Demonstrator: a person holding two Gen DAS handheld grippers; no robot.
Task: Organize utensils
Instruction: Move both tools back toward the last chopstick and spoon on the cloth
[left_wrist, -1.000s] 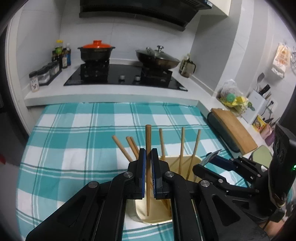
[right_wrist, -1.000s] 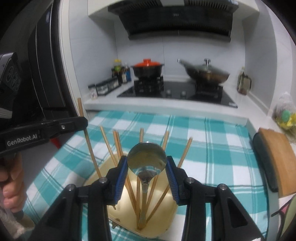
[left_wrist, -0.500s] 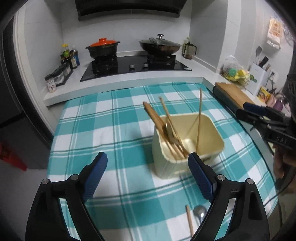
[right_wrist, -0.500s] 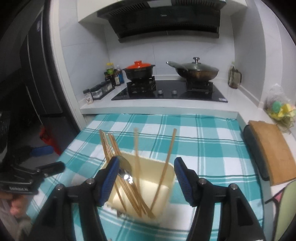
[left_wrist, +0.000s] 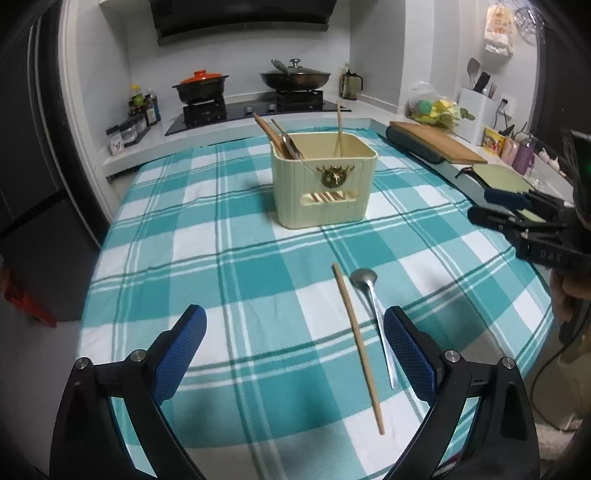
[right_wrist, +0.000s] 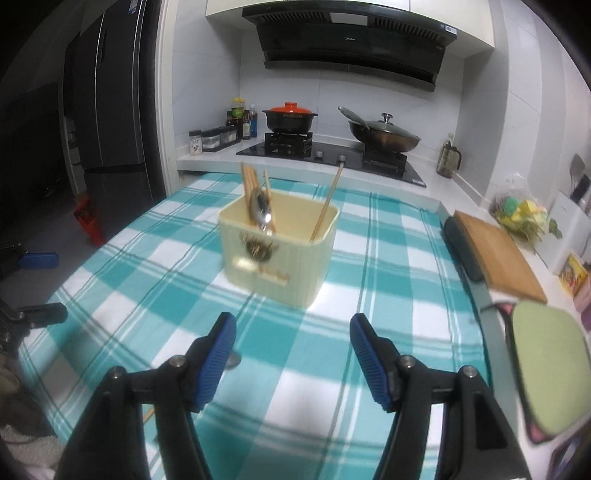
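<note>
Both tongs are held apart and empty: the left tongs above the checked counter, the right tongs likewise. Just ahead of the left tongs a loose chopstick and a spoon are seen lying side by side, close together. Both could be pinched at once, or the thin chopstick rolled away. Farther off, the cream holder is seen with leaning chopsticks; it could be tipped or those sticks knocked when more is dropped in.
</note>
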